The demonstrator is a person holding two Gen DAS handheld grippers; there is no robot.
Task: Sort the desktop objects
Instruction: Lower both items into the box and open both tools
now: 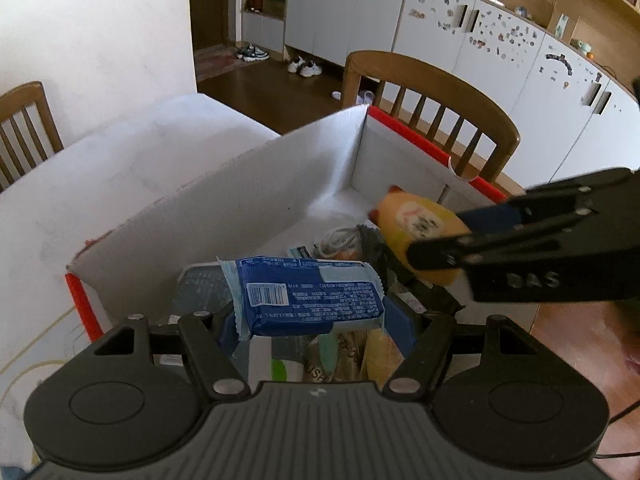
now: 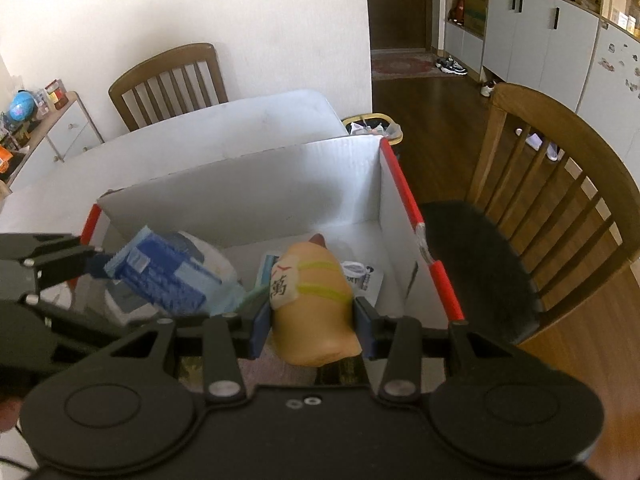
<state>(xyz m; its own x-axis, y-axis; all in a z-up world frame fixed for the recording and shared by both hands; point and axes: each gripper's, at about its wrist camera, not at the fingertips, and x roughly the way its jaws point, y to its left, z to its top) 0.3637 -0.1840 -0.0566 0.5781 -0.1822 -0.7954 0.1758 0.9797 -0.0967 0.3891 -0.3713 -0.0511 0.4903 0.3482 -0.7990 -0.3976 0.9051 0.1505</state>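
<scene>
Now, starting on the left: the left gripper point(image 1: 316, 322) hangs over the near end of the white cardboard box with red-taped edges point(image 1: 224, 208), its blue pads pinching a blue and pale-blue plastic snack packet point(image 1: 308, 296) crosswise, barcode side up. From the right wrist view that same packet point(image 2: 160, 276) sits tilted above the box's left side, just inside the red-taped corner, and the left gripper point(image 2: 96, 262) comes in from the frame's left edge. Under it lies a heap of things already in the box: a coiled white cable point(image 1: 340, 240), flat printed packets and a pale wrapped bundle point(image 2: 212, 264).

Moving across to the middle: the right gripper point(image 2: 312, 320) is clamped on a tan, rounded soft toy with yellow stripes and a white label bearing a dark character point(image 2: 316, 300), one blue pad against each flank. The toy hangs over the box's floor, nose pointing toward the far wall. From the left wrist view the toy point(image 1: 416, 220) is held above the clutter, right of the packet and apart from it.

Further right, beyond the box's red-edged wall, stands a wooden slat-back chair with a dark seat point(image 2: 560, 200).
</scene>
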